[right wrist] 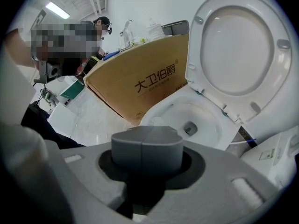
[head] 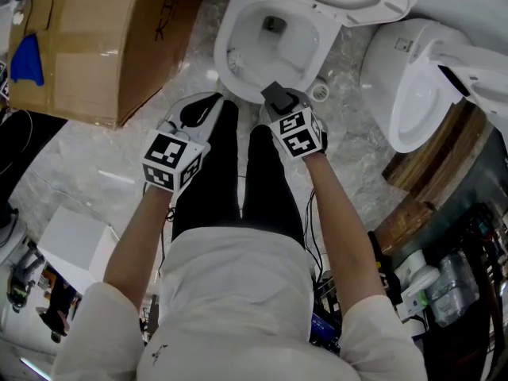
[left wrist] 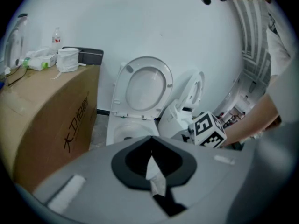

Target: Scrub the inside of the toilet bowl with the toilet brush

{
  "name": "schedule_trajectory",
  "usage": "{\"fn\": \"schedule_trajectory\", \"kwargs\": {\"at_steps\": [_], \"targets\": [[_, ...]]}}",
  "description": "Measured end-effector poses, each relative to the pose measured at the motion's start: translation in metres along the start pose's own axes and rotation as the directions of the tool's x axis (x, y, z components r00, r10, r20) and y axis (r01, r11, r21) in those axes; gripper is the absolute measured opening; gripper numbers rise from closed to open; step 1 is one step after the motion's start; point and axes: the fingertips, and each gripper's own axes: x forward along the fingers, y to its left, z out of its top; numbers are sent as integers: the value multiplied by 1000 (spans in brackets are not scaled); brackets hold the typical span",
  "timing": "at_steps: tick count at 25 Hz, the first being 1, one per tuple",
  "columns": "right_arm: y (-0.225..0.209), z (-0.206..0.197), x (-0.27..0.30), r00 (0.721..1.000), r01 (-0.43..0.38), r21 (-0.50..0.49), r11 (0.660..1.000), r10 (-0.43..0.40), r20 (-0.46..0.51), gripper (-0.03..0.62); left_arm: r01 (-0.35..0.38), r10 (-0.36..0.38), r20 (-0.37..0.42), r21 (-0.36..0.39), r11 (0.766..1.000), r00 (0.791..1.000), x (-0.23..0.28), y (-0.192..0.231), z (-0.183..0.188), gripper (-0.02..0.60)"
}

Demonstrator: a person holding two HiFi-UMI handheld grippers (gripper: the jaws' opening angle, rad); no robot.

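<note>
Right gripper [right wrist: 147, 147] has its jaws pressed together and holds nothing, right at the front edge of the open toilet bowl [head: 238, 66]. Left gripper [left wrist: 151, 166] is closed and empty too, near the box [head: 103, 46].

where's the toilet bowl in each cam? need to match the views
Head view: toilet bowl at top centre, seen from above.
Left gripper view: left of centre, below the raised seat.
Right gripper view: right of centre, with the drain hole showing.
Shared landmark: the cardboard box, to the left of the bowl in all three views.
</note>
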Motion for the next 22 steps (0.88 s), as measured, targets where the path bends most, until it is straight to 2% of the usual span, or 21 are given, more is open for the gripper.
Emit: {"fn": "schedule_trajectory", "kwargs": {"at_steps": [13,22], "targets": [[-41,27,13,995,2,108,994,-13,100,147,-33,34,6,-16,999,999,9,6,7,-14],[-78,45,17,985,53,148,988,-76,154,147,-55,56,18,-22,998,998,13,8,12,-14]]}}
